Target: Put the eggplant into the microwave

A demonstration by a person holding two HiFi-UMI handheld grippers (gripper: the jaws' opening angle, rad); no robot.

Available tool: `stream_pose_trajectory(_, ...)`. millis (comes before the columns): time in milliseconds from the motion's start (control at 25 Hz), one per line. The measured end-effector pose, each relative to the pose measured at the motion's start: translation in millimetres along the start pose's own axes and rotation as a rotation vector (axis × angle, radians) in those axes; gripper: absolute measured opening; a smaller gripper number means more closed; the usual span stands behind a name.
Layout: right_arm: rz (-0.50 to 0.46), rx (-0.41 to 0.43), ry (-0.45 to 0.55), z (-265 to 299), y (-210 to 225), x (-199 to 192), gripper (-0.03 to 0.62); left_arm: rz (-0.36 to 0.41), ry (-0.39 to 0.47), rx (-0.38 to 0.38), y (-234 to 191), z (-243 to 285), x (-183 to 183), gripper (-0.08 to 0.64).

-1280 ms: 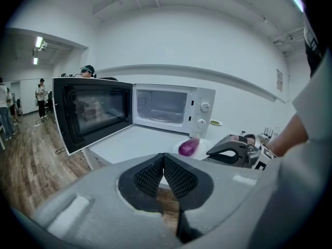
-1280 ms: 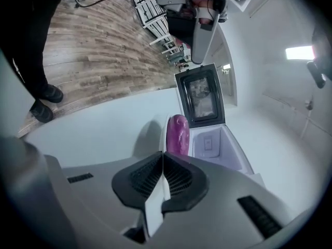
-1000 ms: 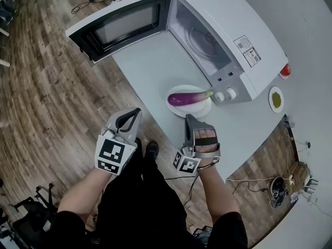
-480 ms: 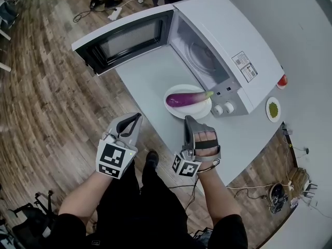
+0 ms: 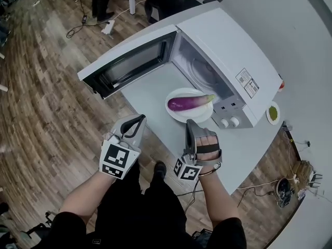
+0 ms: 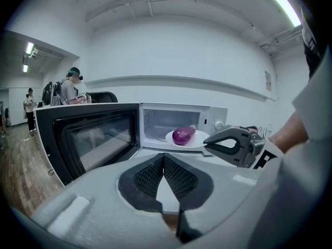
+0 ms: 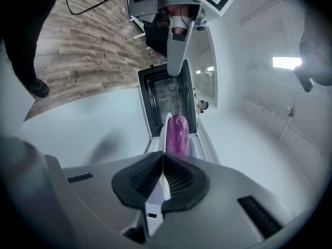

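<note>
Nearest, the left gripper and right gripper hover at the near edge of the grey table, each with its jaws pressed together on nothing. Just beyond the right gripper, a white plate holds the eggplant. Its long axis runs left to right, the green stem pointing right toward the knobs of the microwave. Compared with a second ago, it lies on the plate unchanged and both grippers keep their places. Farther off, the door stands wide open, showing the glass turntable. At the far right, a small dish holds something green.
</note>
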State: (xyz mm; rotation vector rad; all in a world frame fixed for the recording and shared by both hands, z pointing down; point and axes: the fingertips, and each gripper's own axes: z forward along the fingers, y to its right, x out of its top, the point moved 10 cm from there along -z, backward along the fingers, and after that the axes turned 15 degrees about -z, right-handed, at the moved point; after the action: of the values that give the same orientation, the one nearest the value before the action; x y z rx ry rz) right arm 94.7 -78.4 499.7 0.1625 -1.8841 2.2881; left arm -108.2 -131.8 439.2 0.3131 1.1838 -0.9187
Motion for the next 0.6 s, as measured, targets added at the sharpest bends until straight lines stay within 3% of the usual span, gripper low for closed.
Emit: stream_pose_trajectory(600,0.028,0.03,-0.204,43,28,35,0.021,0.067,-0.033,-0.176,-66,17,37,0.008)
